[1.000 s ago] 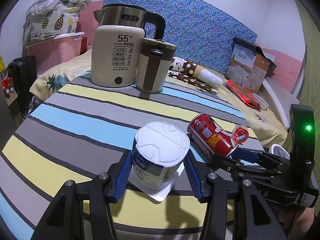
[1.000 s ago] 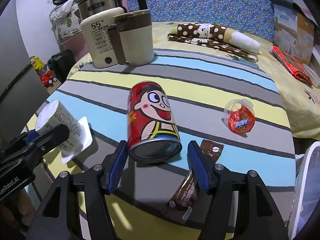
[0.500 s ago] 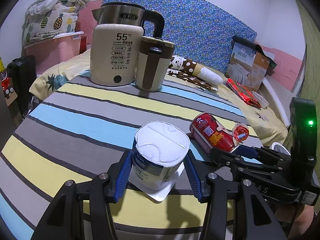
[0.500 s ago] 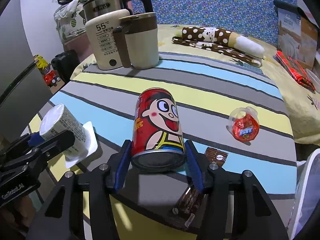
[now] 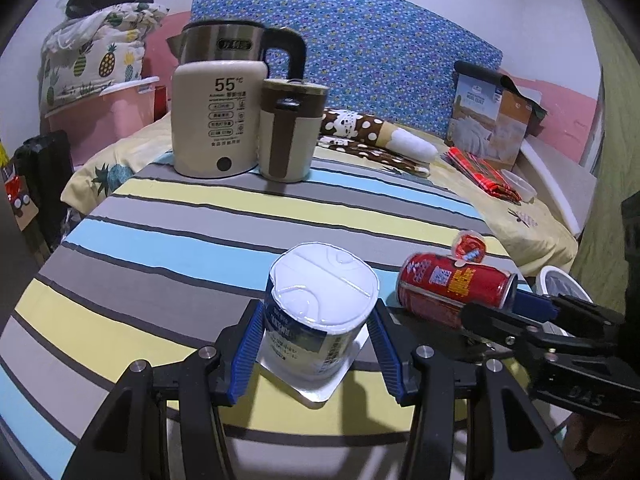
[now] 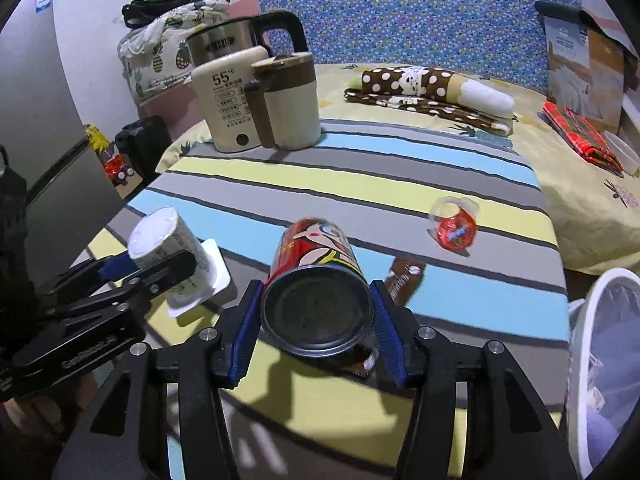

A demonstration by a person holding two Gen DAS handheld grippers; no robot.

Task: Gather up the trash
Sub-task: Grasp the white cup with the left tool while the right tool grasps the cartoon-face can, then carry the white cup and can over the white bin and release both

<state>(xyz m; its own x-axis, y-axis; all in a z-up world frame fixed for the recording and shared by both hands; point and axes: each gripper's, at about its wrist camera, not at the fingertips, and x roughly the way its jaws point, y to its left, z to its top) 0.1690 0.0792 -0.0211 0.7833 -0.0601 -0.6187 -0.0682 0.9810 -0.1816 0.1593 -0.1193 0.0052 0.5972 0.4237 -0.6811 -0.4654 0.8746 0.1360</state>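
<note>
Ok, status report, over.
Left gripper shut on yogurt cup. Right gripper shut on red can. Wrapper, jelly cup remain.

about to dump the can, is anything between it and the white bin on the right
Nothing visible does. The red can is in the right claw; the white bin sits just off the table's right edge, with open space between.

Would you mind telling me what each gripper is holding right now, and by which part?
The left gripper clamps the yogurt cup by its sides. The right gripper clamps the red can by its sides near the base.
</note>
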